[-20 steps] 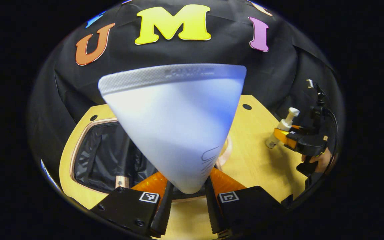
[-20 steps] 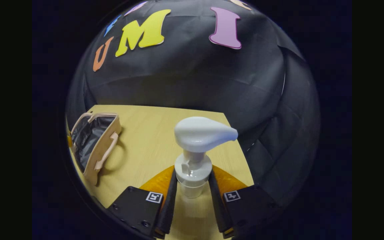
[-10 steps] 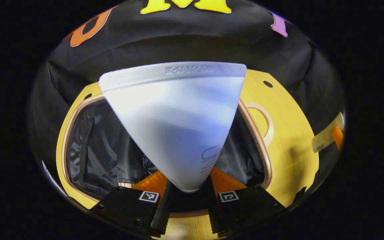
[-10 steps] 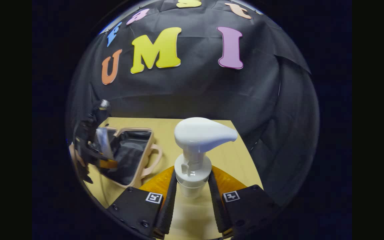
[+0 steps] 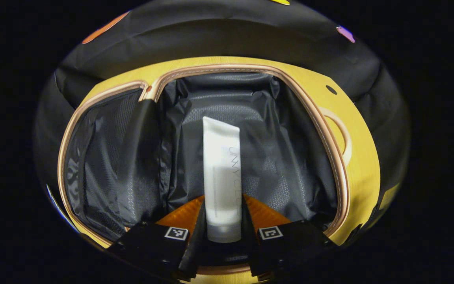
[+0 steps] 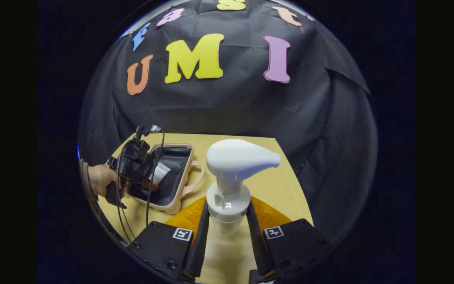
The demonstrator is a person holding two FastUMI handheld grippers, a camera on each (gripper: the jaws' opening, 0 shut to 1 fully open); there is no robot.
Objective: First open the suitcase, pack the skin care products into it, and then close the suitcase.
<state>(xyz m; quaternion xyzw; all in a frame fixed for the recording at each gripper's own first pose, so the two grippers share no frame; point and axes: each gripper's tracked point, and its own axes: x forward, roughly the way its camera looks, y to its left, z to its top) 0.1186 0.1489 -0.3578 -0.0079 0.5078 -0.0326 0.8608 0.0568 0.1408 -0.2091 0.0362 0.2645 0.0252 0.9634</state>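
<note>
We count 1 open suitcase (image 5: 331, 146) w/ black lining, 1 white tube (image 5: 222, 177) and 1 white pump bottle (image 6: 229, 185), each clamped betw. fingers: left gripper (image 5: 222, 232), right gripper (image 6: 228, 232).

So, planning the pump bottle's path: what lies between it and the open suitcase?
Bare tabletop separates pump bottle and suitcase in the right gripper view.

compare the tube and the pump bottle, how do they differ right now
The tube is flat and plain-ended; the pump bottle is round with a wide pump head. The tube lies lengthwise over the open suitcase lining, held by the left gripper; the bottle stands upright above the table, held by the right gripper. Both are white.
</note>
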